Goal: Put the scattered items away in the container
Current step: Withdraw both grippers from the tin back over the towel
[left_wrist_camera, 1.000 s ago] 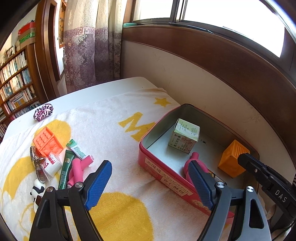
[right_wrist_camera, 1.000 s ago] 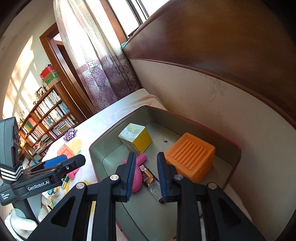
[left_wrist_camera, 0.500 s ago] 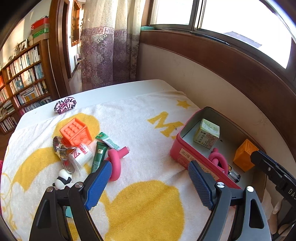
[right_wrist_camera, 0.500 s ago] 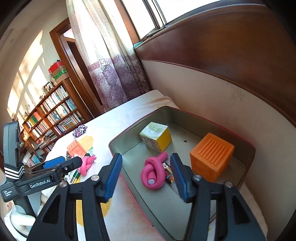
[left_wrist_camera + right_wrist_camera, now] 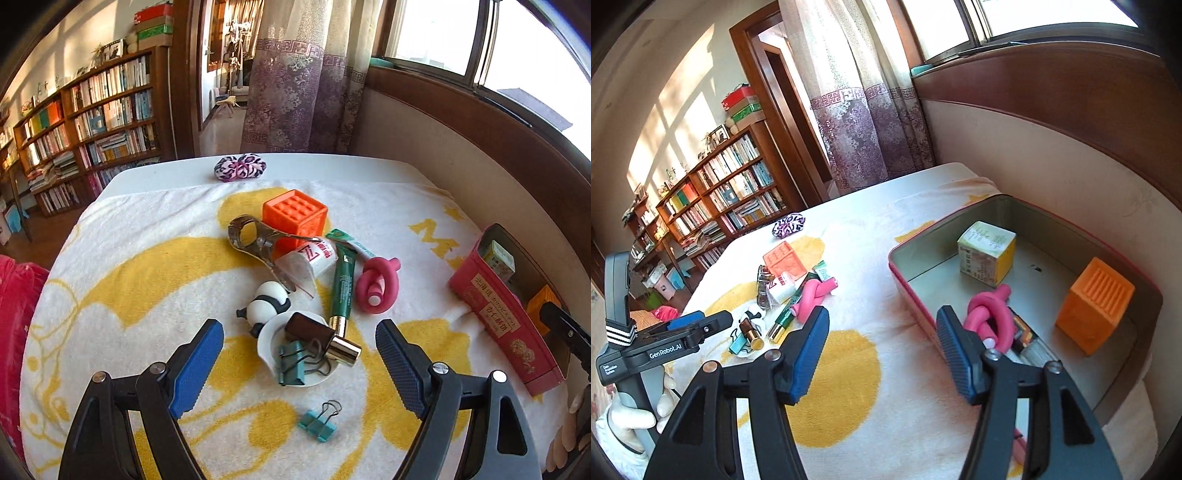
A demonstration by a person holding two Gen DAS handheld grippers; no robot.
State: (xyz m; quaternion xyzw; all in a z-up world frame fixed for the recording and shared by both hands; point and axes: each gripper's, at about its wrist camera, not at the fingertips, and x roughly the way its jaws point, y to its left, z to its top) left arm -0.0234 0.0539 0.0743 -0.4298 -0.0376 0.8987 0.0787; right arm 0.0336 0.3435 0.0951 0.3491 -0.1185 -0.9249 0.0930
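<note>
The red tin (image 5: 912, 291) lies on the towel at the right and holds a pink foam knot (image 5: 990, 314), a small carton (image 5: 986, 251) and an orange cube (image 5: 1097, 310). It shows at the right edge of the left wrist view (image 5: 498, 317). A pile lies ahead of my open, empty left gripper (image 5: 299, 365): white dish (image 5: 269, 343) with a brown lipstick (image 5: 317, 334) and teal clip (image 5: 291, 358), panda figure (image 5: 264, 304), green tube (image 5: 343, 280), pink foam knot (image 5: 376, 284), orange cube (image 5: 295, 218). My right gripper (image 5: 882, 350) is open and empty, above the tin's near edge.
A loose teal binder clip (image 5: 317, 424) lies near my left gripper. A patterned hair scrunchie (image 5: 240, 168) lies at the far table edge. A metal tool (image 5: 255, 240) and white tube (image 5: 306, 258) lean on the pile. A wall runs along the right, bookshelves stand at the left.
My left gripper has swung left from the tin to face the pile. My right gripper has opened wide and drawn back, leaving the pink foam knot in the tin.
</note>
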